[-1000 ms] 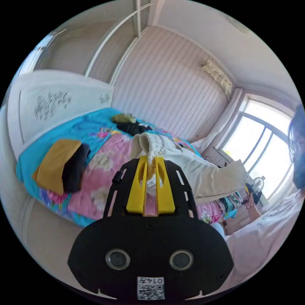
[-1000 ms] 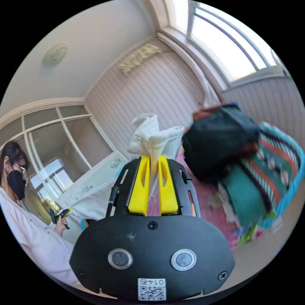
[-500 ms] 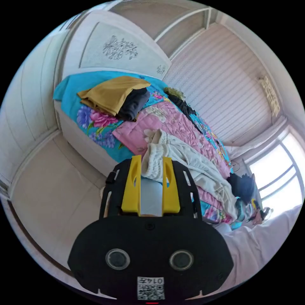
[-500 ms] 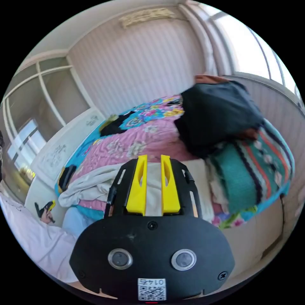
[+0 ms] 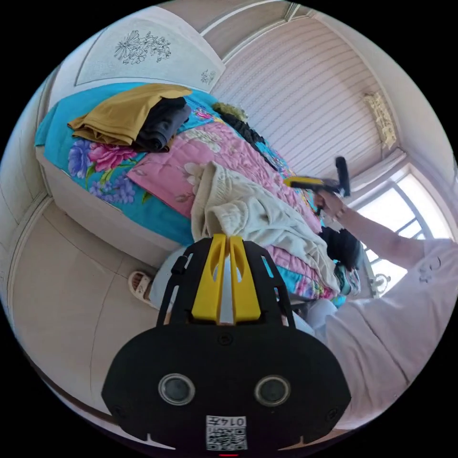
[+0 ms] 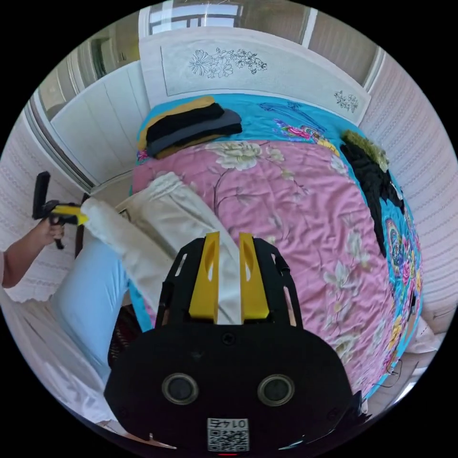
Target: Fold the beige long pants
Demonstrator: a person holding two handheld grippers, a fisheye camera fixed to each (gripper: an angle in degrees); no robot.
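With the beige pants (image 6: pixel 157 224) lying rumpled along the bed edge (image 5: pixel 119 210), your left gripper (image 5: pixel 224 243) pinches their cloth; right gripper (image 6: pixel 224 238) hovers parted. Next, straighten 2 legs.

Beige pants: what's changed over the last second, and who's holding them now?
A second ago both grippers held the beige pants up, shut on them. Both let go and the pants dropped onto the bed. Now the left gripper has shut on an edge again; the right gripper is open above them. The folded pile by the headboard stayed put.
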